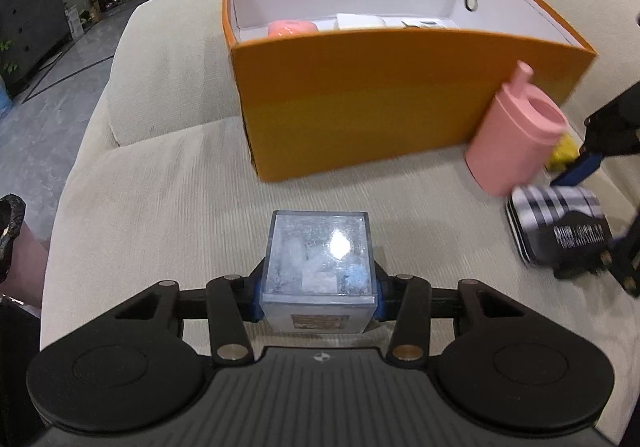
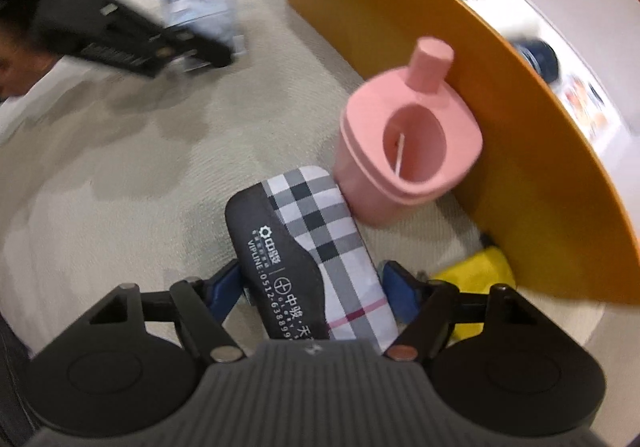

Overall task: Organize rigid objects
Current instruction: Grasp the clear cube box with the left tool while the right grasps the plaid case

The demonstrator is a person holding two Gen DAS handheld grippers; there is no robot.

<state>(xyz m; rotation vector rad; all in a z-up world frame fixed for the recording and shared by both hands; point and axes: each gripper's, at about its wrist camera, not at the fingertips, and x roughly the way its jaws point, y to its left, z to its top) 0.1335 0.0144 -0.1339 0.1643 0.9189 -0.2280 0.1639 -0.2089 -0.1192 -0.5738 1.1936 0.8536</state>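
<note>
Clear cube, lower centre: clamped by left gripper at side walls; rigid, smooth, judged light, slip-prone. Right gripper fingers apart, straddling plaid case; contact unclear.

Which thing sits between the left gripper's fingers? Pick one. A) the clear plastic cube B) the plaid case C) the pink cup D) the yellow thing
A: in the left wrist view the blue fingers of the left gripper press both sides of the clear plastic cube, while the pink cup stands apart by the orange box.
</note>
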